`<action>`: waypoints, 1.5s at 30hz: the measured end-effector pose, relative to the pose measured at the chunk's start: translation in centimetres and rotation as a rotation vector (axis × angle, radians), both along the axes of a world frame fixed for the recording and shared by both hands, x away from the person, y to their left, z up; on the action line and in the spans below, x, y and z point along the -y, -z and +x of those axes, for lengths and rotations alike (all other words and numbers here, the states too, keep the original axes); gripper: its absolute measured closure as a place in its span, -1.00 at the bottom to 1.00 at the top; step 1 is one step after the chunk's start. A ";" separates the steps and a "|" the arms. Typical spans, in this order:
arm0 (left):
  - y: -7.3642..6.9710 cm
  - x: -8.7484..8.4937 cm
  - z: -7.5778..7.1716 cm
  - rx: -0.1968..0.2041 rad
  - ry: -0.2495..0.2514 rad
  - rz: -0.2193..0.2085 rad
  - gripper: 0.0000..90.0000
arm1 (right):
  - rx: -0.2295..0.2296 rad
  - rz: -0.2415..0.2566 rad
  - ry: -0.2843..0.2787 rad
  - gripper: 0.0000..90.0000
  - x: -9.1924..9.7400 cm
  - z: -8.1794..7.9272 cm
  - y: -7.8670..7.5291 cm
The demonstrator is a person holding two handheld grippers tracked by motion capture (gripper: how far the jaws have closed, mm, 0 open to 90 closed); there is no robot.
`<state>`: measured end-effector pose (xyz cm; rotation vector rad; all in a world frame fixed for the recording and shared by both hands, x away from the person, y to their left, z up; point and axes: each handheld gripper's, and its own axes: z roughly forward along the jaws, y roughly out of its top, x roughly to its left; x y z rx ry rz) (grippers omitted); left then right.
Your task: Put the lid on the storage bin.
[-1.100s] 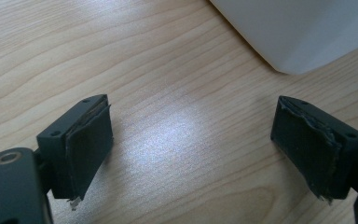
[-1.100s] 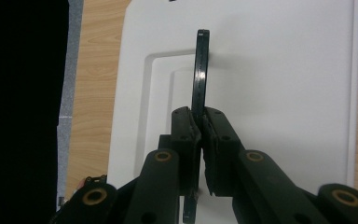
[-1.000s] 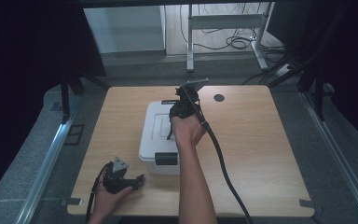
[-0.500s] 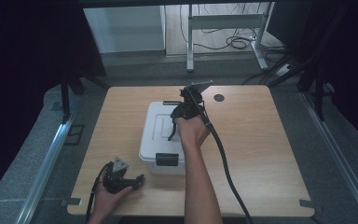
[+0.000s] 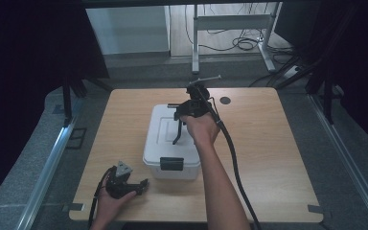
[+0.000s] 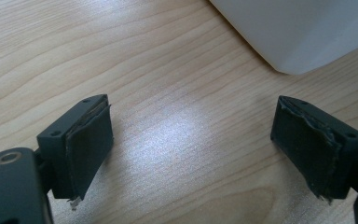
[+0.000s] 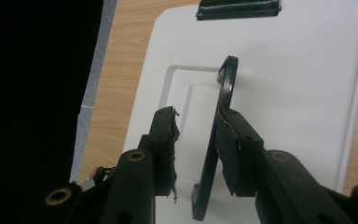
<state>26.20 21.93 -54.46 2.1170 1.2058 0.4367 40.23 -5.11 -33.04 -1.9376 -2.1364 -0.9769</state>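
Observation:
A white lidded box (image 5: 163, 143) stands mid-table with a black latch (image 5: 171, 164) on its near side. Its black handle (image 5: 178, 132) is swung up from the lid. My right gripper (image 5: 181, 119) hovers over the lid, pointing down. In the right gripper view the handle (image 7: 226, 88) stands between the jaws of the right gripper (image 7: 198, 126); they have just been opening, and a gap shows beside the left pad. My left gripper (image 5: 141, 184) rests on the table at the front left, open. In its own view the left gripper (image 6: 191, 149) has only bare wood between its jaws.
The wooden table (image 5: 278, 158) has a round black hole (image 5: 225, 100) at the back right. The right gripper's cable (image 5: 235, 172) trails across the table to the front edge. A corner of the box (image 6: 298, 32) lies just beyond the left gripper.
The right hand has edged slightly to the right above the lid, with the handle still raised. The left hand and its gripper have stayed put.

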 end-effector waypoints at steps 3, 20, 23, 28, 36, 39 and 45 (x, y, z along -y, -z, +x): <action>0.0 0.0 0.0 -0.001 0.001 0.001 -0.72 | 0.021 -0.018 -0.028 0.44 0.5 0.2 0.1; 0.0 0.0 0.0 0.000 0.001 -0.003 -0.72 | 0.127 0.003 -0.046 0.31 7.0 -0.1 1.3; 0.0 0.0 0.0 0.000 0.001 -0.002 -0.72 | 0.133 -0.011 -0.038 0.30 8.2 0.0 2.0; 0.0 0.0 0.0 0.000 0.002 -0.001 -0.72 | 0.140 0.018 -0.015 0.22 10.8 0.0 3.4; 0.0 0.0 0.0 0.003 0.001 -0.003 -0.72 | 0.191 0.018 -0.007 0.04 13.8 -0.7 5.4; 0.0 0.0 0.0 0.002 0.003 0.000 -0.72 | 0.206 0.053 -0.003 0.01 15.7 -1.1 7.2; 0.0 0.0 0.0 0.002 0.002 -0.001 -0.72 | 0.202 0.048 0.020 -0.04 17.4 -1.6 8.7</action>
